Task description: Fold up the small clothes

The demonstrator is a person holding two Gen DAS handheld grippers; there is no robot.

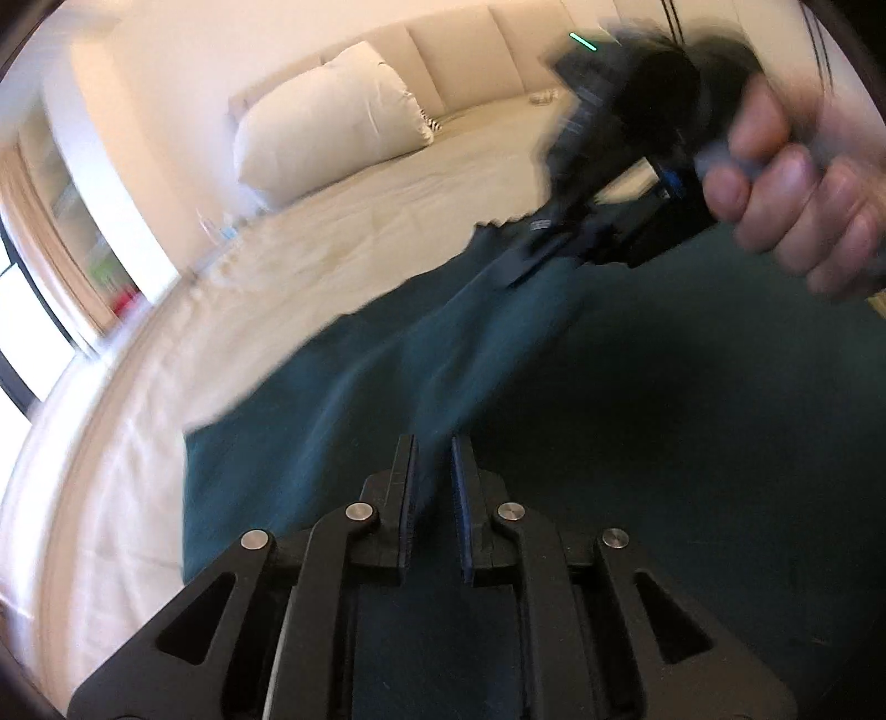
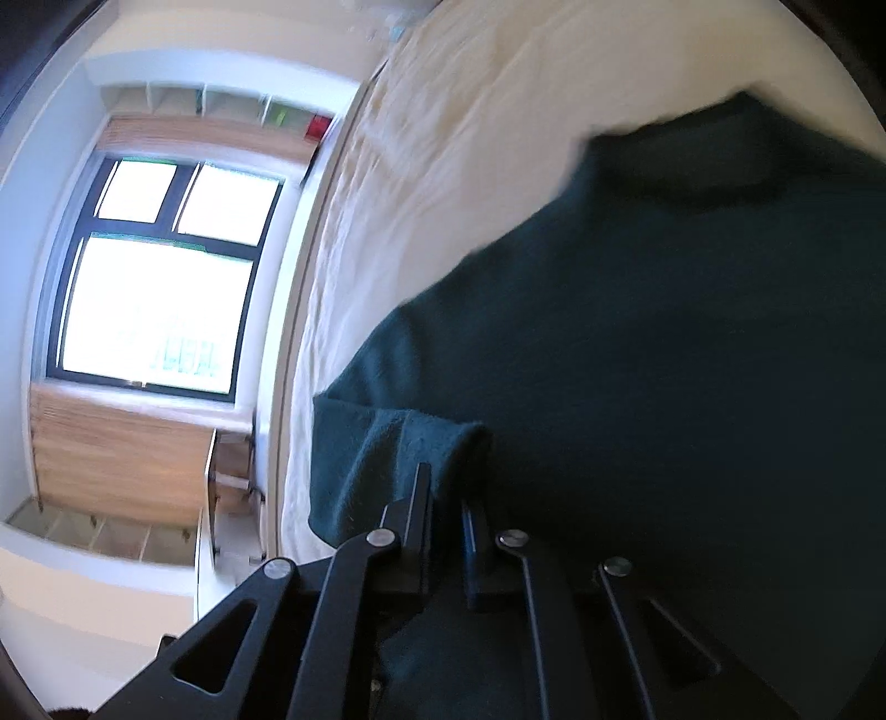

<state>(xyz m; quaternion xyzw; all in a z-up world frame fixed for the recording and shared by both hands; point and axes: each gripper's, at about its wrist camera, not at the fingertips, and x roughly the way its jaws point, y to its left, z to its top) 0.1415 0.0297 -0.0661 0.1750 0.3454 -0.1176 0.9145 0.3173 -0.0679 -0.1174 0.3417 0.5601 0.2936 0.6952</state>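
Observation:
A dark teal garment (image 1: 387, 387) lies partly on a cream bed sheet (image 1: 343, 260) and is held up between both grippers. My left gripper (image 1: 434, 448) is shut on an edge of the garment, which stretches taut up to the right gripper (image 1: 526, 266), seen blurred in a person's hand at the upper right. In the right wrist view my right gripper (image 2: 446, 487) is shut on a folded edge of the garment (image 2: 637, 360), which fills the right half of the frame.
A white pillow (image 1: 332, 116) leans on the padded headboard (image 1: 459, 50) at the far end of the bed. Beyond the bed's edge (image 2: 299, 310) are a window (image 2: 160, 282), wooden shelving (image 2: 127, 459) and cubbies with small items (image 2: 299, 122).

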